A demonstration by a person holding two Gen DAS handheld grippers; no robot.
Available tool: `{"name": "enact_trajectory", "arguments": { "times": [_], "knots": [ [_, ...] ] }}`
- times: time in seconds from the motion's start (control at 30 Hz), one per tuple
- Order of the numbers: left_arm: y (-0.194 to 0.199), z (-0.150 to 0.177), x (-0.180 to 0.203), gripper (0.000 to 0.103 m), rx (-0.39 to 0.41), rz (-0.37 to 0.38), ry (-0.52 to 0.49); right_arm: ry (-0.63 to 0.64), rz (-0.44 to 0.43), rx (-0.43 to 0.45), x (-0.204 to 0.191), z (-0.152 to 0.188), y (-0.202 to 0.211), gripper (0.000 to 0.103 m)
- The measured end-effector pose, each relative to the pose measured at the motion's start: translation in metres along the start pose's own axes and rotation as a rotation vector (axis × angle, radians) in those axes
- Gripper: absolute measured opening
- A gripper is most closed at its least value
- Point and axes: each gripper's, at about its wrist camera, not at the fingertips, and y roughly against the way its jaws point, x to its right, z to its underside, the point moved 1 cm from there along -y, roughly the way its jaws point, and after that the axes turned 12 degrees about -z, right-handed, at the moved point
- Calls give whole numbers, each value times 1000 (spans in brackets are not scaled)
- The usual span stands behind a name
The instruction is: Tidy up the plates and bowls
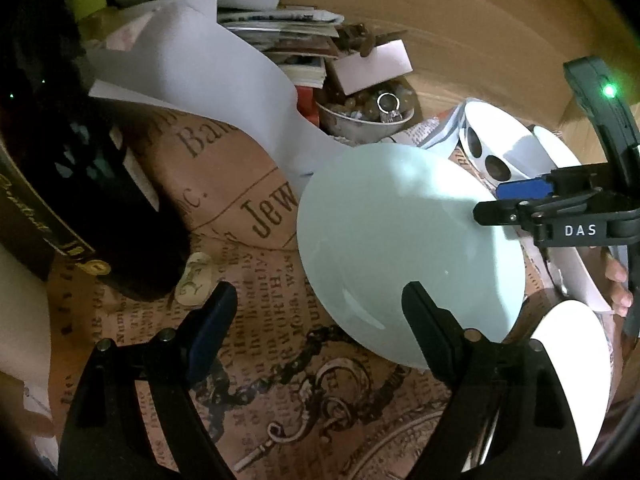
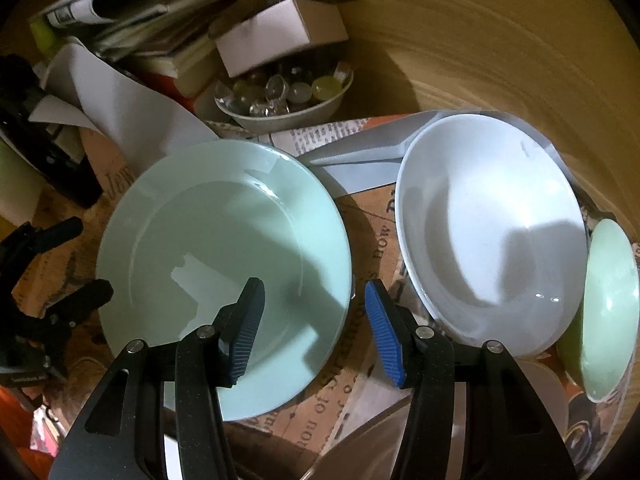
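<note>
The sorting looks barely begun, judging by how the dishes lie. A pale green plate (image 2: 224,276) sits flat on the newspaper-print table cover (image 1: 280,392), on its own, with nothing stacked on it. To its right, apart from it, a white plate (image 2: 492,236) rests tilted, its far edge propped on loose paper. At the right edge a light green bowl (image 2: 610,308) stands on its side, just beside the white plate; whether they touch cannot be told.

In the left wrist view another white dish (image 1: 576,380) shows at the near right edge, and a further white dish (image 1: 500,148) lies beyond the green plate. So the dishes are scattered, and gathering them into stacks by kind still seems to be ahead.

The right gripper (image 2: 316,332) hovers over the near right rim of the green plate, jaws spread wide and holding nothing. The left gripper (image 1: 316,320) hangs at the plate's left near edge, also wide and empty.

Far behind sit a bowl of glass marbles (image 2: 280,96), a stack of magazines (image 2: 160,20) and a dark bottle (image 1: 88,184).
</note>
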Motion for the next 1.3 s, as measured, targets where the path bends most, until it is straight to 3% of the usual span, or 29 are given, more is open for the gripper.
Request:
{"name": "enact_trajectory", "arguments": {
  "times": [0.13,0.27,0.43,0.47,0.67,0.93,1.3],
  "knots": [
    [-9,-1,0,65,-26,21,10,8,8,-12,-5,-2,-4,48],
    [-20,0,1,45,-65,45,15,24,29,-46,-9,-4,-14,39],
    [-20,2,4,33,-60,90,5,5,13,-61,-3,-9,-24,35],
    [-18,5,5,28,-62,102,2,-3,11,-57,-1,-9,-23,29],
    [-19,6,7,28,-68,103,9,-18,6,-24,5,-11,-16,20],
    [-3,11,-3,28,-50,83,31,-12,-9,42,-2,-1,17,20],
    [46,12,-14,28,64,67,65,-2,-36,157,-17,5,64,20]
  ]
}}
